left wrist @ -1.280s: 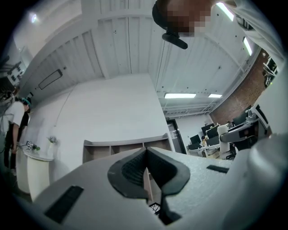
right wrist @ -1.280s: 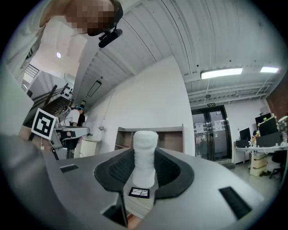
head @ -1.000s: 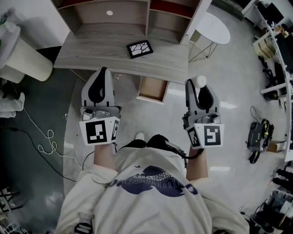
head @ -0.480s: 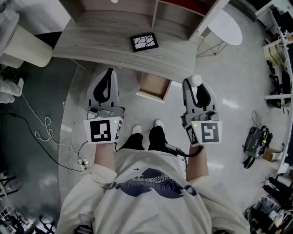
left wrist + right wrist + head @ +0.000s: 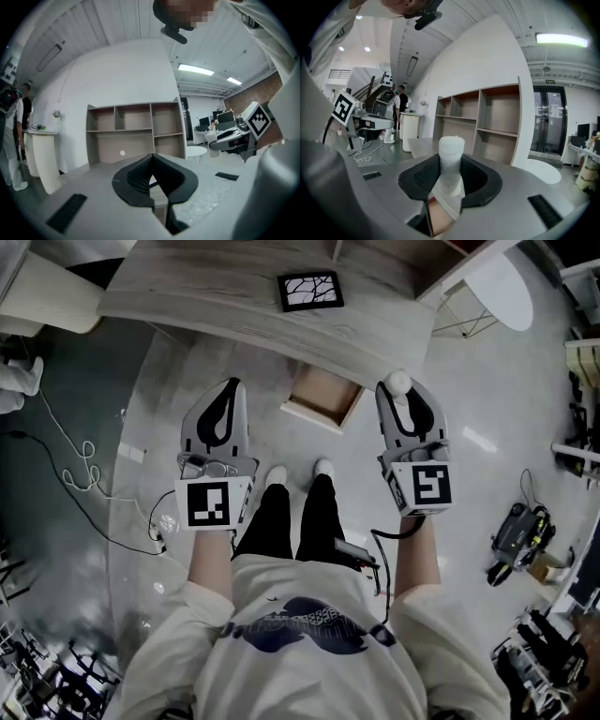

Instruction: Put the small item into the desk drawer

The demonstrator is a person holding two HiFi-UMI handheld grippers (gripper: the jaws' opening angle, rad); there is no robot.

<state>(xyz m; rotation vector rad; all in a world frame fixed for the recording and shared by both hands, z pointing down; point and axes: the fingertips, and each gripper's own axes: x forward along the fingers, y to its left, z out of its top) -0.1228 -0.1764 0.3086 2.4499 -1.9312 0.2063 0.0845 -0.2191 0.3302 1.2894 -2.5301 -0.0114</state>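
The desk drawer (image 5: 323,396) stands pulled open under the front edge of the grey wooden desk (image 5: 206,301); its inside looks bare. My right gripper (image 5: 399,392) hangs just right of the drawer, shut on the small item, a white roll (image 5: 398,382) that sticks out past the fingertips. In the right gripper view the white roll (image 5: 451,152) stands upright between the dark pads of the right gripper (image 5: 451,164). My left gripper (image 5: 231,385) hovers left of the drawer, shut with nothing in it; in the left gripper view the left gripper (image 5: 151,161) shows its tips touching.
A black-and-white patterned tile (image 5: 310,291) lies on the desk, and a shelf unit (image 5: 133,129) stands at its back. A white bin (image 5: 47,304) is at the left, a round white side table (image 5: 497,292) at the right. Cables (image 5: 84,484) and gear (image 5: 516,535) lie on the floor.
Both grippers have sunk towards the floor in front of the desk, the right one still holding the white roll. The desk has slid up the picture, and the person's legs and shoes now show.
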